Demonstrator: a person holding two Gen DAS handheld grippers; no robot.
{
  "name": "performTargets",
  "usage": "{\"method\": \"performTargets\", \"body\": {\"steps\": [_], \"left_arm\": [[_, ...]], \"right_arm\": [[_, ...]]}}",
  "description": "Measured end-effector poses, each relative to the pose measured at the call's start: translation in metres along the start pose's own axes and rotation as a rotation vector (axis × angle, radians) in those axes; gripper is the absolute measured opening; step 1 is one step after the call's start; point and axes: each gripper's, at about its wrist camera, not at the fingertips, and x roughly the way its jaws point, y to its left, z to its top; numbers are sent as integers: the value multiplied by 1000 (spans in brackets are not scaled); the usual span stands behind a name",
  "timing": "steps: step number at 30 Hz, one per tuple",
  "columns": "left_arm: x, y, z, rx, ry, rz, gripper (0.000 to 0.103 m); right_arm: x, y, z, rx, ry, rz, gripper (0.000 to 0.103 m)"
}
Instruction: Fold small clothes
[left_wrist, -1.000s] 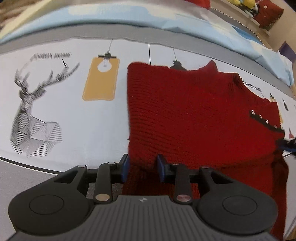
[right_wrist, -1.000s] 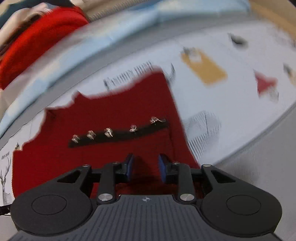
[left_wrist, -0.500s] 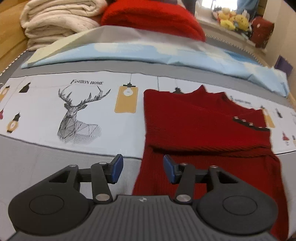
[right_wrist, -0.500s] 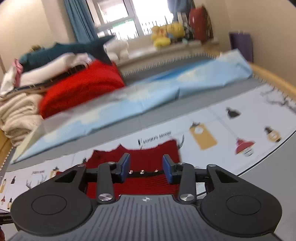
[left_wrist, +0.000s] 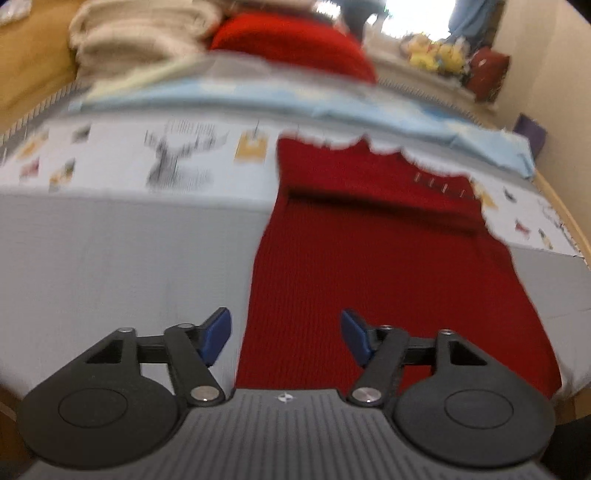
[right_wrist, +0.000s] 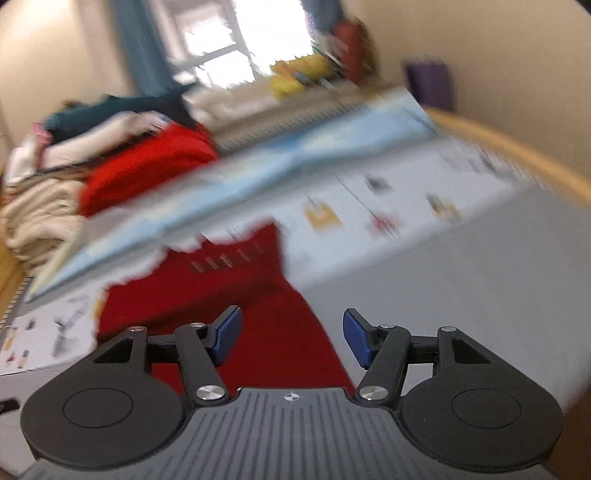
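Left wrist view: the left gripper (left_wrist: 284, 334) stands wide apart and grips nothing. The red sweater (left_wrist: 388, 266) lies flat on the grey bed (left_wrist: 122, 258) straight ahead of the tips; its near edge runs between the blue pads (left_wrist: 216, 334) — its left border just inside the left pad. A printed sheet (left_wrist: 129, 162) lies beyond, ahead and left.

Right wrist view: the right gripper (right_wrist: 291, 334) is likewise wide, holding nothing. The sweater (right_wrist: 229, 288) lies ahead and left, its right edge passing between the pads — motion blur hides finer detail.
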Motion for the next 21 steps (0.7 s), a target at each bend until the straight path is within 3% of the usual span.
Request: {"method": "performTargets", "body": {"steps": [3,6,8,10,12,16,21], "left_arm": [[12,13,-9,-52,107,24,68],[26,27,-20,-66,128,39,68],[40,38,-35,-108,149,31,64],[59,46,-44,-183,284,57,40],[61,50,-41,-223,285,-17,40],[68,57,-45,-203,330,27,40],[71,60,-45,-215,340,3,41]], "right_arm": [[19,-25,-26,28,101,-43,59],[40,-34,-40,23,213,-104,57],[45,-42,-43,64,240,-86,57],[54,-50,-51,92,274,-95,57],[64,-53,-55,104,331,-123,56],[77,-51,-62,58,378,-131,56],[93,-55,-77,14,480,-200,56]]}}
